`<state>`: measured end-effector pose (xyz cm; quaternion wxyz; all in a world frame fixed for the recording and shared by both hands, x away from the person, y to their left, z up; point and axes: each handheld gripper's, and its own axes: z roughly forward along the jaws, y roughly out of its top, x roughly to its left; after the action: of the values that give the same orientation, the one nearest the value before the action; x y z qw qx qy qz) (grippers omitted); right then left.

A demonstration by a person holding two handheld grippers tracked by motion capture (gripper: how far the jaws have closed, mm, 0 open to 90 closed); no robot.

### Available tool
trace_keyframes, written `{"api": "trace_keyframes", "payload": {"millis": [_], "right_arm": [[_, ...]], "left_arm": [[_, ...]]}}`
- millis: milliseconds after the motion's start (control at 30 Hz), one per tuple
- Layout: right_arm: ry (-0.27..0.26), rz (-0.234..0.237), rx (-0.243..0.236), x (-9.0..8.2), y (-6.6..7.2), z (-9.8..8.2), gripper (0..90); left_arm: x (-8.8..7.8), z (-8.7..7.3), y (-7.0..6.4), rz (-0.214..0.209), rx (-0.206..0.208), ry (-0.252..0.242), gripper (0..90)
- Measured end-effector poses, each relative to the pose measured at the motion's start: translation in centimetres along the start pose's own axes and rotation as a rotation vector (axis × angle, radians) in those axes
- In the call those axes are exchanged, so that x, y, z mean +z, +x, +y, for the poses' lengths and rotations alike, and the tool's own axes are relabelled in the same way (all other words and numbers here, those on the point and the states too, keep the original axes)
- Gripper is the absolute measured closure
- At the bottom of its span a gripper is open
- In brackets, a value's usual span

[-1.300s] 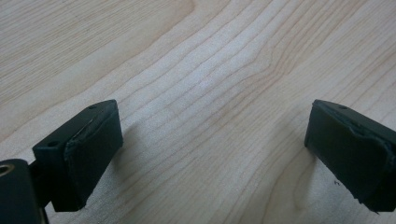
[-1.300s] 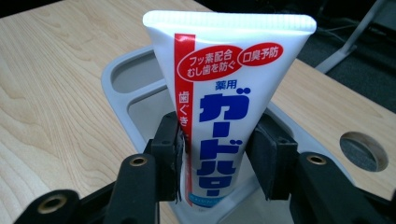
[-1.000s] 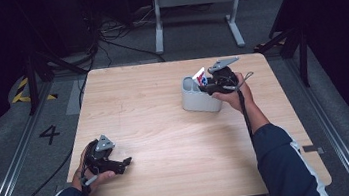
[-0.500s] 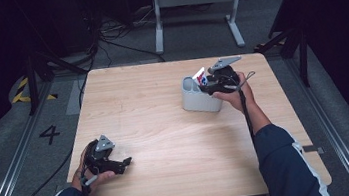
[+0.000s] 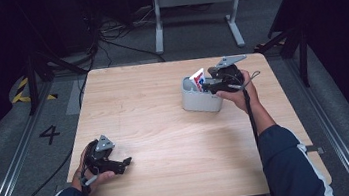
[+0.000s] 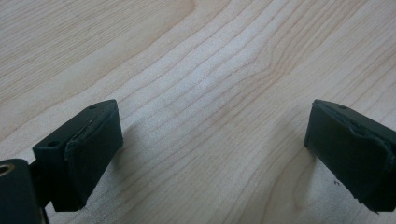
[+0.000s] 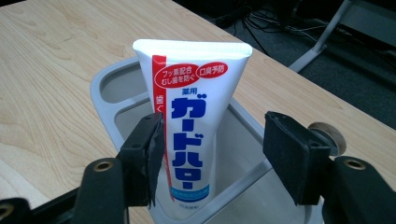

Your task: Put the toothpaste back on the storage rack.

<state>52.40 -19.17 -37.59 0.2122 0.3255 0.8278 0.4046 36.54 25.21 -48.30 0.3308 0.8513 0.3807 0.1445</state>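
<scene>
— Where were your right tongs (image 7: 212, 158) at that moment?

— You held them at the far right part of the counter (image 5: 166, 129), over the near rim of the grey plastic caddy (image 7: 112, 100). Their jaws stood apart on either side of the toothpaste tube (image 7: 196, 130), the left jaw close against the tube's edge, the right jaw well clear of it. You had no grip on anything.

— And the tube itself?

— It stood upright inside the caddy, crimped end up, cap end down in the larger compartment. It was white with a red stripe and blue Japanese lettering. From the high view it leaned slightly toward the caddy's far side.

— What about your left tongs (image 6: 210, 154)?

— You rested them low at the near left corner of the counter, well apart from the caddy. Their jaws were spread wide with only bare wood grain between them, holding nothing.
</scene>
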Motion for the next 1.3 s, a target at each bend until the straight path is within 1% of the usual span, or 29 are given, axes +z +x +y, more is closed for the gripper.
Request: {"api": "trace_keyframes", "payload": {"millis": [100, 200, 367, 400, 500, 567, 600, 667, 700, 767, 833, 900, 967, 1067, 1167, 1300], "right_arm": [[-0.004, -0.007, -0.003, -0.4, 0.1, 0.1, 38.7], [0.007, -0.016, -0.025, -0.9, 0.2, 0.1, 38.5], [0.002, -0.018, -0.034, -1.7, 0.5, 0.2, 38.3], [0.004, -0.021, -0.043, -1.9, 0.6, 0.3, 38.1], [0.009, -0.028, -0.059, -2.8, 1.1, 0.3, 37.3], [0.011, -0.029, -0.066, -3.0, 1.2, 0.3, 37.1], [0.014, -0.029, -0.076, -3.6, 1.4, 0.2, 36.5], [0.012, -0.032, -0.087, -4.2, 1.4, 0.1, 36.3], [0.012, -0.032, -0.087, -4.2, 1.4, 0.1, 36.3], [0.006, -0.032, -0.089, -4.8, 1.5, 0.0, 36.0], [0.003, -0.037, -0.095, -5.6, 1.5, -0.2, 35.6], [0.003, -0.042, -0.102, -6.1, 1.6, -0.4, 35.5], [0.001, -0.043, -0.101, -6.7, 1.7, -0.8, 35.4], [0.004, -0.051, -0.115, -7.4, 1.8, -1.4, 34.9], [0.001, -0.051, -0.117, -8.0, 1.8, -2.1, 34.9], [0.021, -0.058, -0.136, -8.8, 1.8, -3.0, 34.8]], "left_arm": [[0.0, 0.0, 0.0, -0.003, -0.004, 0.001, 4.7], [0.0, 0.0, 0.0, 0.000, -0.001, 0.000, 4.7], [0.0, 0.0, 0.0, -0.002, -0.003, 0.001, 4.7], [0.0, 0.0, 0.0, -0.002, -0.005, 0.001, 4.7], [0.0, 0.0, 0.0, 0.001, -0.005, 0.003, 4.7], [0.0, 0.0, 0.0, 0.001, -0.005, 0.004, 4.7], [0.0, 0.0, 0.0, 0.002, -0.004, 0.003, 4.7], [0.0, 0.0, -0.1, 0.001, -0.006, 0.003, 4.7], [0.0, 0.0, -0.1, 0.001, -0.006, 0.003, 4.7], [0.0, 0.0, -0.1, 0.003, -0.008, 0.003, 4.7], [0.0, -0.1, -0.1, 0.007, -0.016, 0.002, 4.6], [0.0, -0.1, -0.1, 0.008, -0.016, 0.003, 4.6], [-0.1, -0.1, -0.2, 0.010, -0.019, 0.004, 4.6], [-0.1, -0.1, -0.2, 0.012, -0.018, 0.005, 4.6], [0.0, -0.1, -0.1, 0.013, -0.012, -0.001, 4.6], [0.0, -0.1, -0.1, 0.014, -0.012, -0.001, 4.5]]}}
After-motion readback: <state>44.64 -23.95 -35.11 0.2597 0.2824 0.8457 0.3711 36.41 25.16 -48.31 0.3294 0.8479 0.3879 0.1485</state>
